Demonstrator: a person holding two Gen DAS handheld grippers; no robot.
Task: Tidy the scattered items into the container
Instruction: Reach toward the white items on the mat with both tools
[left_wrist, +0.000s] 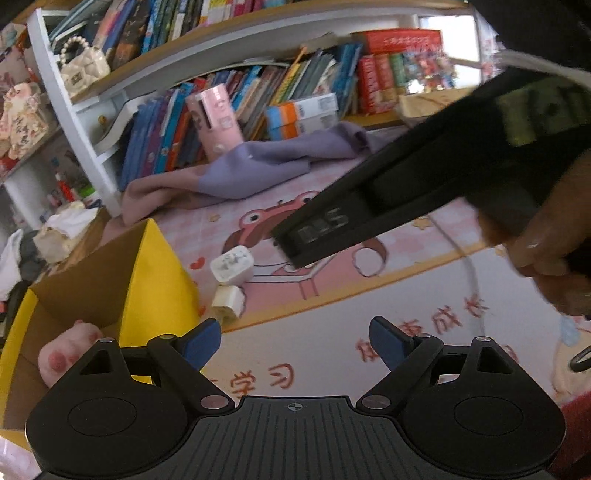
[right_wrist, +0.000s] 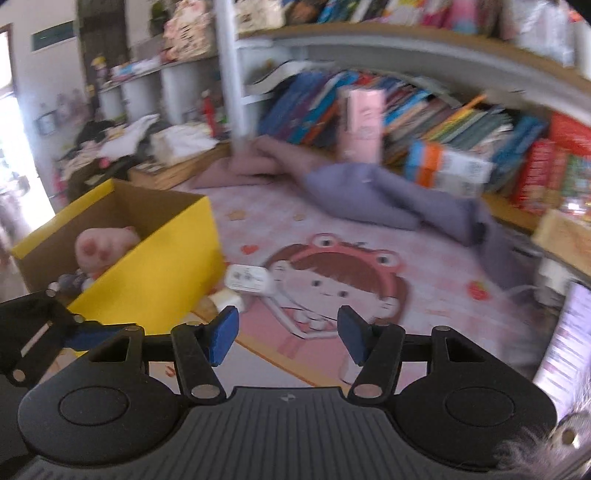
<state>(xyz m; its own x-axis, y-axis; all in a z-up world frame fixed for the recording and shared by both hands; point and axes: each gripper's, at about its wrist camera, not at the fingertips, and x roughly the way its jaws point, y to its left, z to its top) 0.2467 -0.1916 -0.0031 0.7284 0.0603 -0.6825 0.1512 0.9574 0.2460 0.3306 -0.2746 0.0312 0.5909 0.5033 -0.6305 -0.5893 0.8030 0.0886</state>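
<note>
A yellow cardboard box (left_wrist: 155, 295) (right_wrist: 155, 266) stands on the pink cartoon mat (right_wrist: 424, 266), with a pink plush toy (left_wrist: 62, 354) (right_wrist: 103, 243) inside. A white charger (left_wrist: 232, 264) (right_wrist: 247, 278) and a smaller cream plug (left_wrist: 229, 301) (right_wrist: 225, 297) lie on the mat beside the box's corner. My left gripper (left_wrist: 295, 343) is open and empty, just right of the box. My right gripper (right_wrist: 286, 334) is open and empty, above the mat in front of the chargers. In the left wrist view the right gripper's black body (left_wrist: 369, 214) reaches in from the right, over the chargers.
A purple and pink cloth (left_wrist: 258, 166) (right_wrist: 388, 199) lies bunched at the back of the mat. Behind it stand shelves of books (left_wrist: 314, 85) and a pink box (left_wrist: 216, 118) (right_wrist: 360, 122). A white cable (left_wrist: 472, 273) runs over the mat at right.
</note>
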